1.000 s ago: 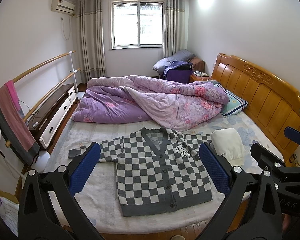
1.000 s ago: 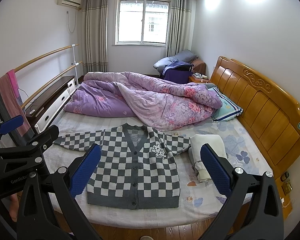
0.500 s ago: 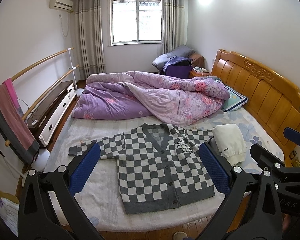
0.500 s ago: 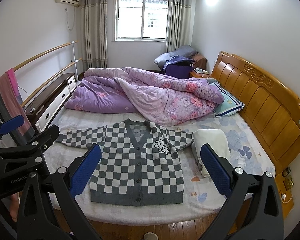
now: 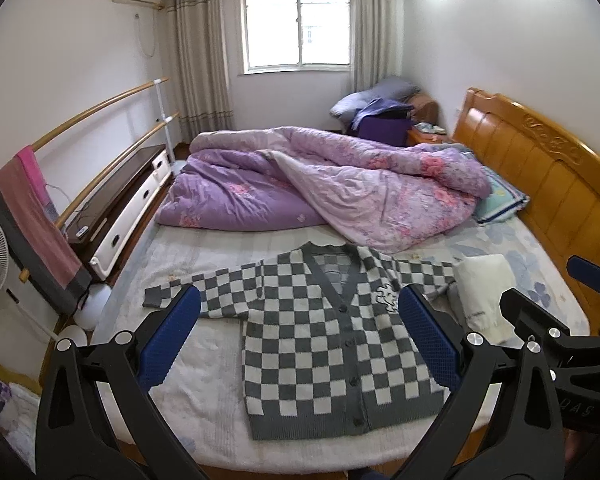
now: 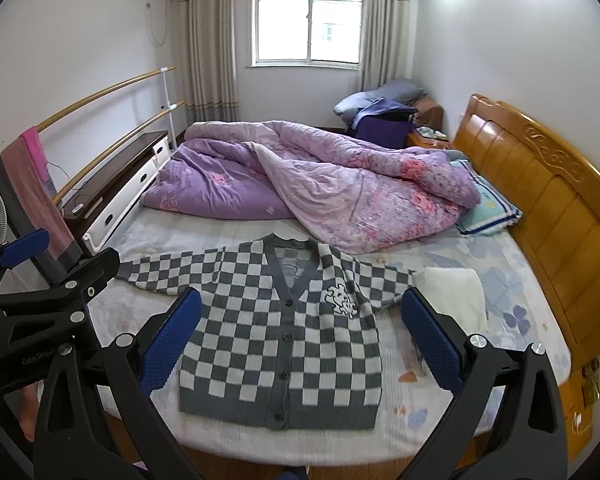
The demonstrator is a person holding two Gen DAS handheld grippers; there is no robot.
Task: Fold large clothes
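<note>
Comparing with the views a second before: both cameras had drawn back and risen a little, so the checked cardigan [image 5: 332,344] sat lower and smaller in each view and more of the room showed above it. Judgement: no fold had begun; the pull-back read as a survey of the garment before the first grasp.

Item 1, checked cardigan. Lay flat, buttoned, front up on the bed [image 5: 204,392], hem toward 6 o'clock near the mattress edge, neckline toward 12 o'clock, just short of the purple quilt [image 5: 340,184]. One sleeve stretched toward 9 o'clock; the other ran toward 3 o'clock, its cuff at or under a folded white garment [image 5: 484,292]; whether they touched could not be told.

Item 2, left gripper [image 5: 300,340]. Held above the near edge of the bed, pointing forward and down at the cardigan. Jaws spread wide, blue pads [image 5: 168,340] well apart, nothing between them.

Item 3, right gripper [image 6: 300,340]. Level with its partner, at 3 o'clock of it, likewise aimed at the garment [image 6: 280,340]. Jaws equally wide, holding nothing. Its body showed at the 3 o'clock edge of the left view; the left one's body showed at 9 o'clock in the right view.

Item 4, surroundings. Wooden headboard [image 5: 540,184] at 3 o'clock; window at 12 o'clock.

Judgement: likely first step was a sleeve folded inward.
</note>
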